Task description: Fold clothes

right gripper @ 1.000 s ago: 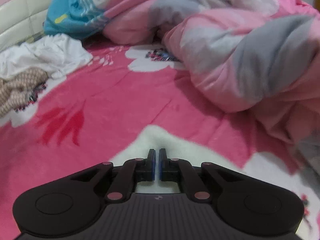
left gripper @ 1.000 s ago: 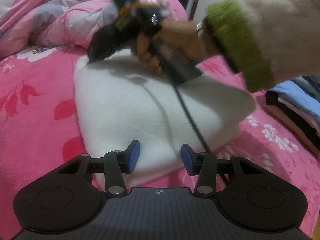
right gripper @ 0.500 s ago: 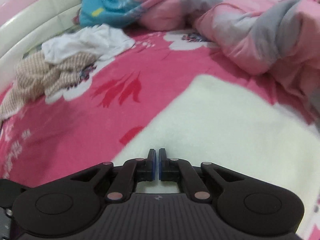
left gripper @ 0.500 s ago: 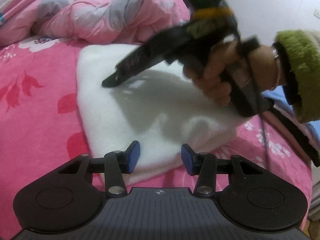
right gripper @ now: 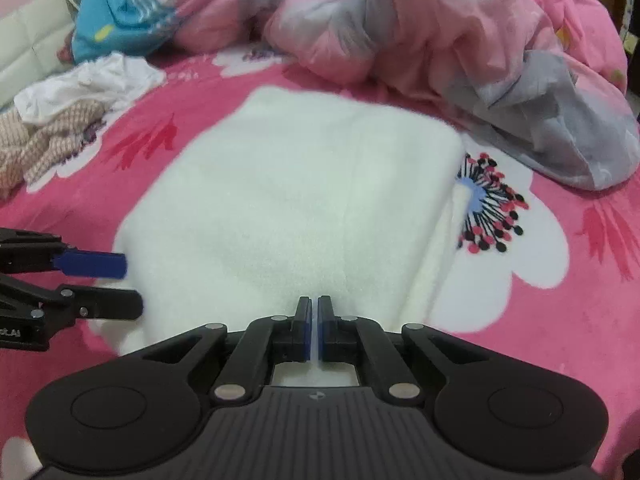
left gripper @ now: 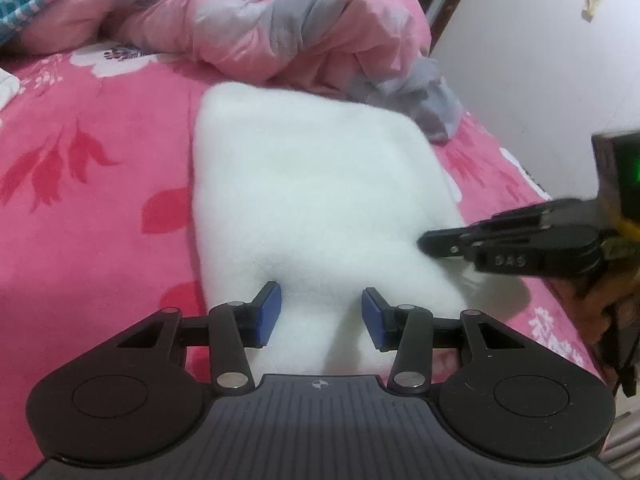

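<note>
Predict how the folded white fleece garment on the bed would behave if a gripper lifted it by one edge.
The white fleece garment would probably flop and sag, since it looks soft. Its stacked layers, visible at the right edge, could slide apart. Probably light.

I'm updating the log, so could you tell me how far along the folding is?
Done: the white fleece garment lies folded into a flat rectangle on the pink bedspread. In hand: nothing; the left gripper is open at its near edge, the right gripper shut. Left: the white and beige clothes still lie crumpled.
</note>
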A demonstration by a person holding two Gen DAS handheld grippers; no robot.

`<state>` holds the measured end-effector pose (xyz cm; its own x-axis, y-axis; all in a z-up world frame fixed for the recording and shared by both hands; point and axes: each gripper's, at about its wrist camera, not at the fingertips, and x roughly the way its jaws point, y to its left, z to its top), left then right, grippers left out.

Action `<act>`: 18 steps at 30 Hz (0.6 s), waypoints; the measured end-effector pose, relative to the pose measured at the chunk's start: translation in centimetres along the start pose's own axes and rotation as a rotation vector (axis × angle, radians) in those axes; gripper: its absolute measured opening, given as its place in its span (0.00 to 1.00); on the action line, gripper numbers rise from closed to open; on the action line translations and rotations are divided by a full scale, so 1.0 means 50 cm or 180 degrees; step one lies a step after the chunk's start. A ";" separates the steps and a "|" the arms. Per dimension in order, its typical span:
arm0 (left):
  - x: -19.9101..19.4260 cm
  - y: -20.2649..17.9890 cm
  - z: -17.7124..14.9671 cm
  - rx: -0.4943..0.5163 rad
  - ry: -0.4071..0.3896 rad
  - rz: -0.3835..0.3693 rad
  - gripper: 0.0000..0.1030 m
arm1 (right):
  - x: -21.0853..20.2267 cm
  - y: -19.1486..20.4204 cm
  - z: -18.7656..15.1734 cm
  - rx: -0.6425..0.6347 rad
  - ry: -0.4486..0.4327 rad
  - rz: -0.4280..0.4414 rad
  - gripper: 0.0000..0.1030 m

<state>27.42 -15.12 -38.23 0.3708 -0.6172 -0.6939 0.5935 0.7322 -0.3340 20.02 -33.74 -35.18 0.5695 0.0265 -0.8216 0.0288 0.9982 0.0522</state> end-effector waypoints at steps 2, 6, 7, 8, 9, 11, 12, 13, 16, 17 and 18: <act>0.000 -0.003 0.008 0.0022 0.0112 0.0040 0.44 | -0.026 0.001 0.015 0.0008 -0.0025 -0.0005 0.00; -0.002 -0.006 0.013 -0.0072 0.0304 0.0119 0.44 | -0.099 -0.010 0.010 0.0014 -0.0219 -0.0041 0.02; -0.002 -0.007 0.014 -0.0090 0.0333 0.0150 0.44 | -0.096 -0.015 -0.002 0.0031 -0.0143 -0.0045 0.02; 0.003 -0.009 0.016 -0.0099 0.0360 0.0186 0.45 | -0.083 -0.019 -0.017 0.0024 -0.0033 -0.0075 0.02; 0.008 -0.014 0.019 -0.0105 0.0393 0.0224 0.45 | -0.068 -0.022 -0.032 0.0011 0.0057 -0.0082 0.02; 0.010 -0.025 0.029 -0.0142 0.0422 0.0304 0.44 | -0.067 -0.026 -0.028 0.0022 0.0032 -0.0054 0.02; -0.001 -0.030 0.036 -0.0159 0.0350 0.0328 0.44 | -0.074 -0.028 -0.019 0.0037 -0.0010 -0.0043 0.02; -0.016 -0.035 0.043 -0.0171 0.0260 0.0348 0.44 | -0.082 -0.029 -0.009 0.0053 -0.0053 -0.0031 0.02; -0.047 -0.045 0.065 -0.0204 0.0003 0.0389 0.45 | -0.104 -0.034 0.020 0.0099 -0.0180 0.0002 0.02; -0.049 -0.046 0.074 -0.0221 -0.0050 0.0398 0.45 | -0.108 -0.036 0.029 0.0103 -0.0225 -0.0002 0.02; -0.040 -0.046 0.081 -0.0238 -0.0049 0.0431 0.45 | -0.106 -0.039 0.039 0.0091 -0.0273 -0.0029 0.02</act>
<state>28.18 -16.71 -33.49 0.4550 -0.5153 -0.7263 0.4827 0.8280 -0.2852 18.55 -35.95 -29.82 0.6373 0.0117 -0.7705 0.0570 0.9964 0.0623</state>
